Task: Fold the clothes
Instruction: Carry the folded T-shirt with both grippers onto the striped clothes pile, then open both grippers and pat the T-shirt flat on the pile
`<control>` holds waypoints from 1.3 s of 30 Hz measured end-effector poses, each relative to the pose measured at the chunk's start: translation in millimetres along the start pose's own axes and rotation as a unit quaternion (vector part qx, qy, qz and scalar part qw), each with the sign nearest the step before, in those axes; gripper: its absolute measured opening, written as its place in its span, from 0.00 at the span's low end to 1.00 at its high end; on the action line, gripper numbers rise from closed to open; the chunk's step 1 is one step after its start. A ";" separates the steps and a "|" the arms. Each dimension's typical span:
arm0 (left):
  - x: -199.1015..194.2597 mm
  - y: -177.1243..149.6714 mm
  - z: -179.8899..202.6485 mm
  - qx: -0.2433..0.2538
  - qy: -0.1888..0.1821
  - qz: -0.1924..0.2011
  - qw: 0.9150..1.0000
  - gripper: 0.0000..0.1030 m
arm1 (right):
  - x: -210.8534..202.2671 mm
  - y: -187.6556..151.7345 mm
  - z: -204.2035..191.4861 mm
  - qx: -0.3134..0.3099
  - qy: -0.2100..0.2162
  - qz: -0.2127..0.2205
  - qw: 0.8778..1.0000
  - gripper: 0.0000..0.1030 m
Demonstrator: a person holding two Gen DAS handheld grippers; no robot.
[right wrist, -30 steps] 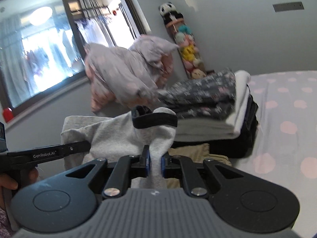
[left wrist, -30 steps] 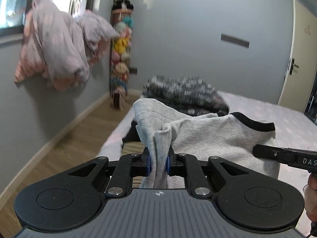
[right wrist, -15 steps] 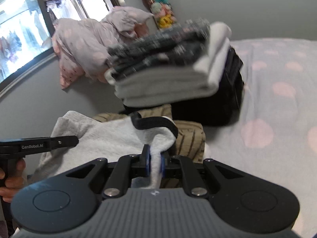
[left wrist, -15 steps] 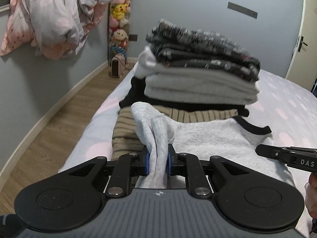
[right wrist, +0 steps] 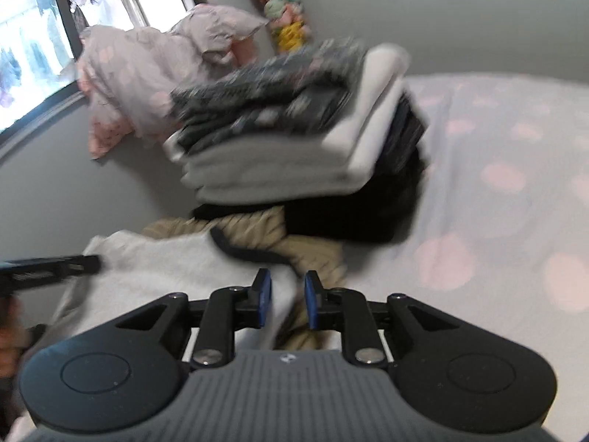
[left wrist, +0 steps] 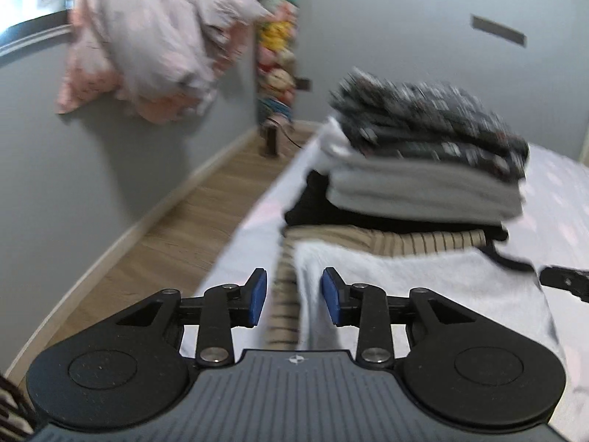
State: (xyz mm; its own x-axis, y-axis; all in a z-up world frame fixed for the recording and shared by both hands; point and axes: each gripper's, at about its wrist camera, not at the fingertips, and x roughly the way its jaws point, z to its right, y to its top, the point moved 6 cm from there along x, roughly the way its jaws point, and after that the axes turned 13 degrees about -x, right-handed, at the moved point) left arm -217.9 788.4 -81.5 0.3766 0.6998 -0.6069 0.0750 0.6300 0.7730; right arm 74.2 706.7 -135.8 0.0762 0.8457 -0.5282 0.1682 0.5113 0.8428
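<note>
A light grey top with a black collar [left wrist: 416, 287] lies flat on a tan striped garment [left wrist: 412, 239] on the bed, in front of a stack of folded clothes [left wrist: 423, 169]. My left gripper [left wrist: 293, 294] is open at the top's left edge and holds nothing. In the right wrist view the grey top [right wrist: 165, 269] lies below my right gripper [right wrist: 288, 299], which is open over its right edge near the black collar [right wrist: 254, 252]. The stack [right wrist: 294, 125] stands just beyond. Both views are blurred.
The bed sheet with pink dots [right wrist: 497, 191] stretches to the right. A wooden floor [left wrist: 176, 221] runs along the bed's left side. A pink-grey duvet [left wrist: 147, 48] hangs at the window. A hanging row of plush toys [left wrist: 276, 55] is in the corner.
Both grippers have opened and let go of the grey top, which now lies flat on the tan garment. Both grippers have pulled back a little.
</note>
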 end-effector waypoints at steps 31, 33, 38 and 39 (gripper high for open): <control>8.0 -55.4 0.6 -0.025 -0.017 -0.041 0.999 0.39 | 11.2 -37.7 -76.8 -0.142 0.080 -0.006 0.987 0.24; -8.7 -53.6 4.1 -0.015 -0.012 -0.034 0.999 0.39 | -4.4 -33.6 -77.0 -0.133 0.092 0.001 0.987 0.32; -41.4 -66.3 7.3 0.020 -0.003 -0.040 0.999 0.39 | -45.3 -36.4 -83.1 -0.147 0.115 0.013 0.982 0.34; -41.5 -70.4 5.9 0.020 0.000 -0.047 0.999 0.39 | -49.2 -39.9 -84.7 -0.148 0.119 0.009 0.982 0.34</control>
State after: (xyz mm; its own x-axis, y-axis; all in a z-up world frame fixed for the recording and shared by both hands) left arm -233.4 713.0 -109.6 0.3658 0.6391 -0.6766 0.1465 0.6784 0.7199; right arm -19.6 657.7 -134.7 -0.1607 0.8486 -0.5041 -0.1276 0.4886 0.8631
